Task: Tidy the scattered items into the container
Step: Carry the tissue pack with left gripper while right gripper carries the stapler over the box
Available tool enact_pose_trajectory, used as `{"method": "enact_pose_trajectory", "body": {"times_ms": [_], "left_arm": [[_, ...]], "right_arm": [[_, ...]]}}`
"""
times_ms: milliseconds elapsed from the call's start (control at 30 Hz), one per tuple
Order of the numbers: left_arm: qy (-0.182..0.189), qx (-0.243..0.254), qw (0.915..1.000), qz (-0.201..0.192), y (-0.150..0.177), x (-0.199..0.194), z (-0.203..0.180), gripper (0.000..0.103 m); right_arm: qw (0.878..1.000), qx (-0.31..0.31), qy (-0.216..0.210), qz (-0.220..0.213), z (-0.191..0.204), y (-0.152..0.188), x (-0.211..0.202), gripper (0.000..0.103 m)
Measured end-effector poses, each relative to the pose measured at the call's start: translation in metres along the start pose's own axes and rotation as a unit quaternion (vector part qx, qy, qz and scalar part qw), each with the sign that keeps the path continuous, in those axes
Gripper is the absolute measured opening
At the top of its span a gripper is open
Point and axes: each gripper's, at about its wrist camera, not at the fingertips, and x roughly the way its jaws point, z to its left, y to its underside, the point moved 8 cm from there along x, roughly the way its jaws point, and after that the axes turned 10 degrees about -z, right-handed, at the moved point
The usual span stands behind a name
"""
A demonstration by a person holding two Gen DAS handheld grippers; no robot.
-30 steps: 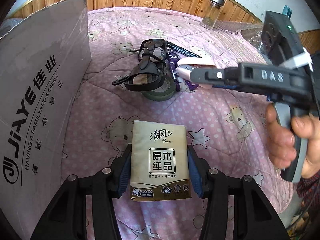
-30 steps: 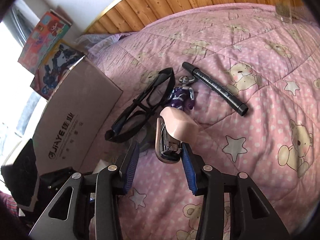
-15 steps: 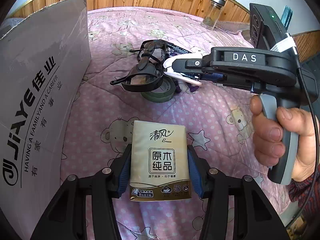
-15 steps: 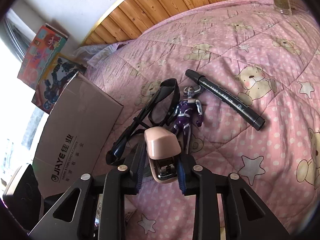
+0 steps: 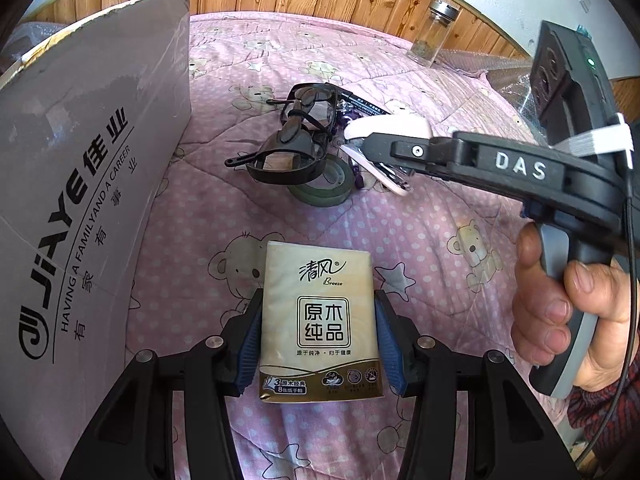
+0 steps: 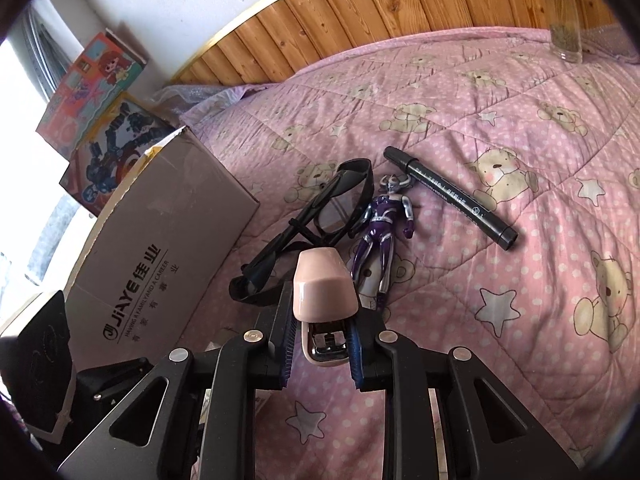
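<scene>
My left gripper [image 5: 319,338] is shut on a beige tissue pack [image 5: 319,320], held just above the pink quilt beside the cardboard box [image 5: 76,184]. My right gripper [image 6: 320,334] is shut on a pink stapler [image 6: 323,292], which also shows in the left wrist view as the pink stapler [image 5: 384,128] above the pile. Still lying on the quilt are black goggles [image 5: 292,148], a green tape roll [image 5: 326,190], a purple toy figure [image 6: 382,228] and a black marker [image 6: 450,198].
The cardboard box [image 6: 160,248] stands at the left with its flap up. A glass jar [image 5: 434,32] stands at the far edge by the wooden headboard. Toy boxes [image 6: 100,120] lean behind the cardboard box. A hand [image 5: 568,308] grips the right tool's handle.
The right gripper with the stapler lifted and swung left over the pile, then drew slightly back right. The left gripper and tissue pack have stayed put.
</scene>
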Motion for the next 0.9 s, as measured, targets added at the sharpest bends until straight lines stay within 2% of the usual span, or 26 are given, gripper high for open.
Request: {"method": "enact_pose_trajectory", "body": {"times_ms": [467,900], "left_arm": [[0.005,0.009,0.9998,-0.017,-0.008,-0.018,-0.011,0.052],[0.011,0.016,0.9985,-0.052,-0.019,-0.055,-0.021,0.052]], "right_arm": [[1.000,0.026,0.013,0.001,0.004,0.034,-0.042,0.023],[1.000,0.018,0.009,-0.010,0.038,0.056,-0.076,0.024]]}}
